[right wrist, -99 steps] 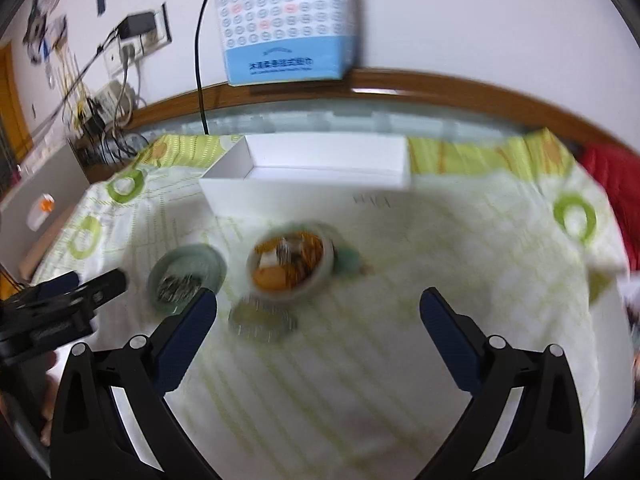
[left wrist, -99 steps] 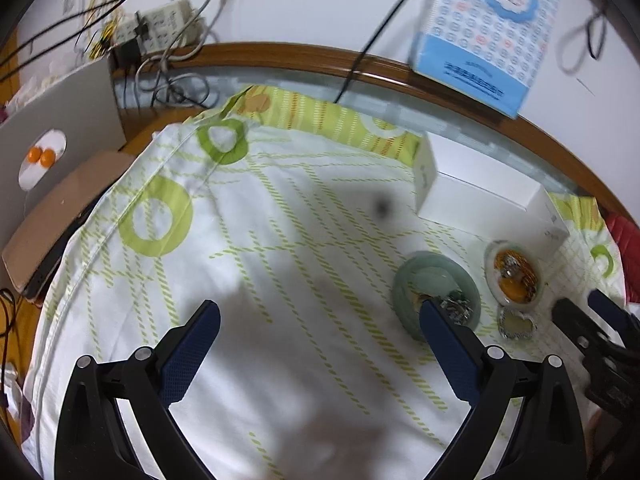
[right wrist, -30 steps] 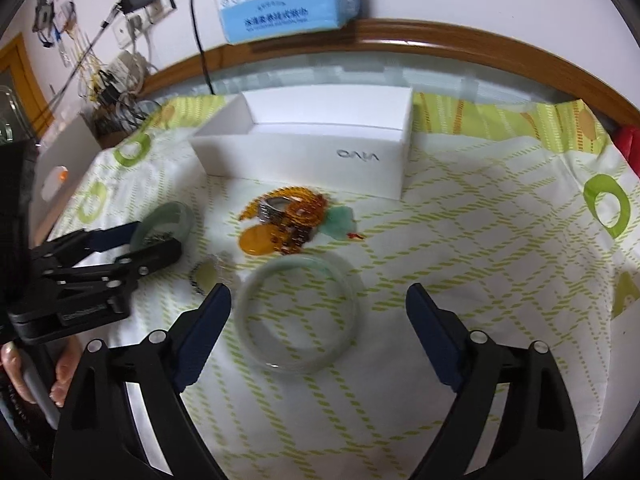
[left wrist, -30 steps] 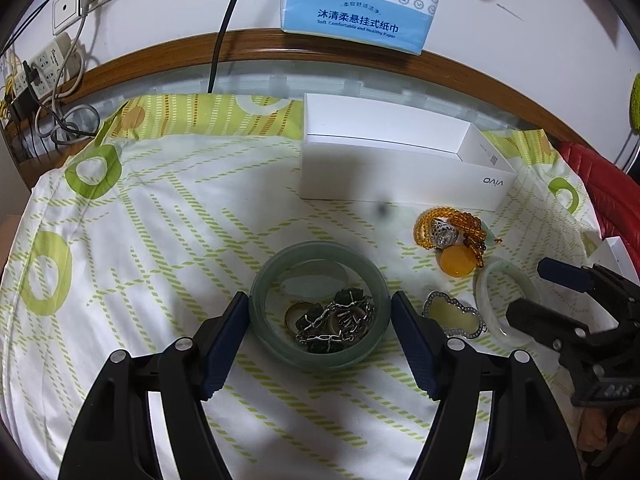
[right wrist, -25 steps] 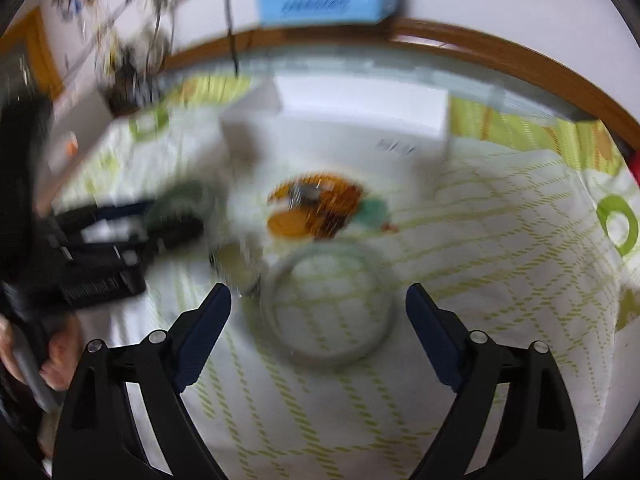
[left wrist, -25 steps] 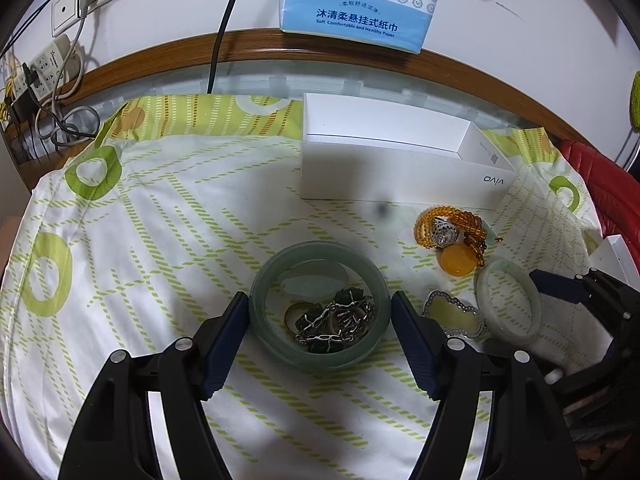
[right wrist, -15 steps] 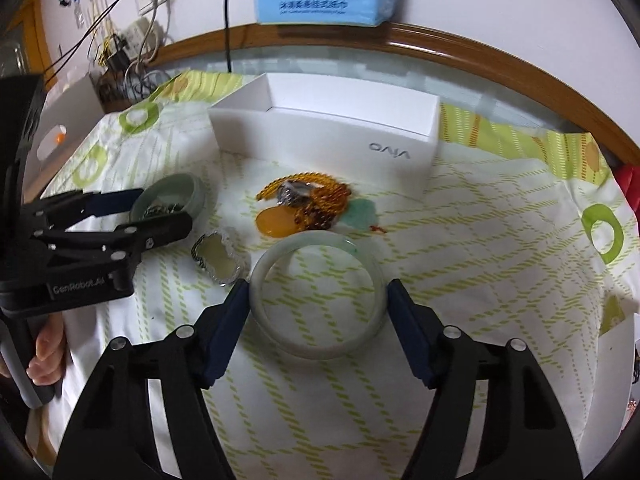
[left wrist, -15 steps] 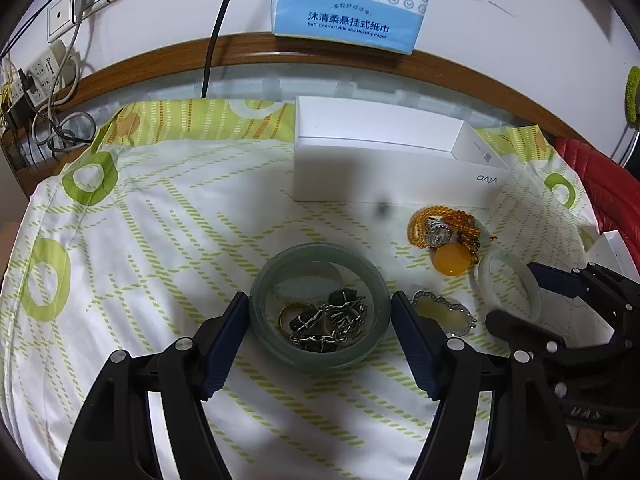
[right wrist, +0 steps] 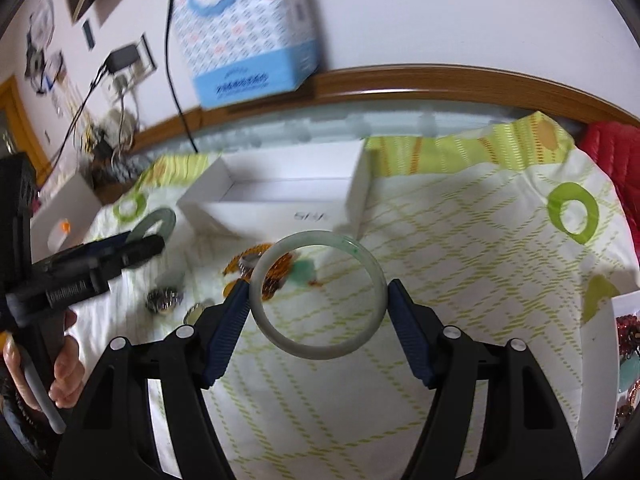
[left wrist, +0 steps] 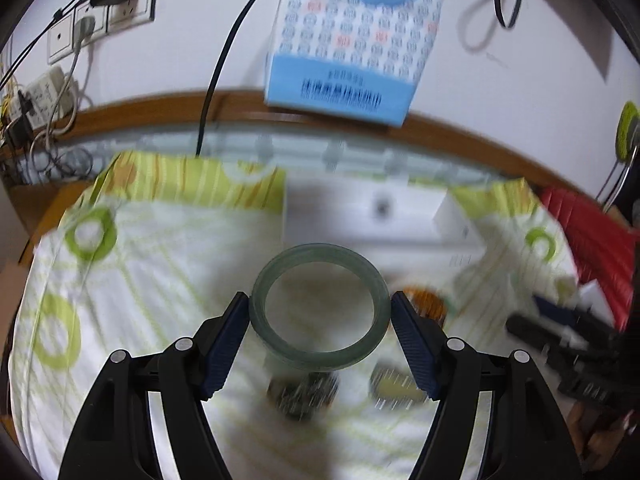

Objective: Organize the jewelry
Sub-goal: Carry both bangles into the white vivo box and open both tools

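Each claw is clamped across a bangle, the left claw (left wrist: 320, 312) on the dark green bangle (left wrist: 319, 306) and the right claw (right wrist: 318, 300) on the pale bangle (right wrist: 318, 295), probably bound for the open white box (right wrist: 280, 196) beyond.

Two wrist fisheyes, angled down, close over shared white box (left wrist: 372, 216), bedspread (right wrist: 480, 240)

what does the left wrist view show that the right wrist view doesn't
Only the left wrist view: the dark bangle seen whole, clamped in the left hand-held gripper, and a green hook on the wall. Only the right wrist view: the pale bangle clamped in the right hand-held gripper, and a hand. Both: the white box, tissue pack and amber beads.
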`<state>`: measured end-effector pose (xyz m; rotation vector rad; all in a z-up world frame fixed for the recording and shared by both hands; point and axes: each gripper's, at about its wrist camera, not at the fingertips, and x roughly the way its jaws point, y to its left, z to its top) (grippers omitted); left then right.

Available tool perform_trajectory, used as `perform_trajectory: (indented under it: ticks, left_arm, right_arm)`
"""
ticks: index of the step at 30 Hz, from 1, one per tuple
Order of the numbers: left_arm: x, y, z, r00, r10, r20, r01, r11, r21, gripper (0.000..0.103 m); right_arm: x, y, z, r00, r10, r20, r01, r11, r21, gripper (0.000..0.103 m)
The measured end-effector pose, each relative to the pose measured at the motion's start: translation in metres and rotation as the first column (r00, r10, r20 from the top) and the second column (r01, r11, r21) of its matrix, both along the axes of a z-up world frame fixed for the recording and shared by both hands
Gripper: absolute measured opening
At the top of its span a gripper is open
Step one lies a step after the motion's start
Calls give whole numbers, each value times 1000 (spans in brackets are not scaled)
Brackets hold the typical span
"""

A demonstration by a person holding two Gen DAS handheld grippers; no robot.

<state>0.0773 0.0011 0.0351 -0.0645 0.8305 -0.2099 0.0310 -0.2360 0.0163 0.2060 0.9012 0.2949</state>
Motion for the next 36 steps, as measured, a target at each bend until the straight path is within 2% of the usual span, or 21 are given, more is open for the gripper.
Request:
perform_trajectory:
  ticks: [5,10,13,18,22,24,27,31,36]
  left_arm:
    - [36,-16,12,1000,-9,13,9,999,-38,73]
    - [73,-21,0,1000,6,-15,-7,998,-55,73]
    - [86,-18,-11,999,-3,-52,-1,997,-77,73]
    - [94,-13,-19,997,-13,-73,5,995,-105,73]
    - [95,-19,-23,998,-19,-67,14,998,-68,72]
    - [95,-18,-25,998,-14,-66,10,998,-58,72]
    - [95,-20,-25,996,-19,-84,15,999,-46,73]
    - [90,-27,-20,998,-19,-63,17,999,-27,74]
    - [88,-24,-16,999,-13,-49,10,998,-60,77]
  right_arm:
    - [3,-6,0,1000,-29,8,29,999,15,68]
    - [7,-11,1,999,-47,21,46,998,48,68]
    - [21,-9,12,998,-39,41,35,995,89,68]
    - [63,19,26,997,-3,77,0,1000,28,68]
    - [94,37,15,999,23,47,-26,998,53,68]
    - [101,40,5,999,26,27,-27,998,56,68]
    - [107,33,-12,998,45,-35,-39,990,135,68]
    - [104,28,-12,998,43,-34,-38,989,146,69]
    - [104,27,-6,999,29,-14,-27,990,141,69]
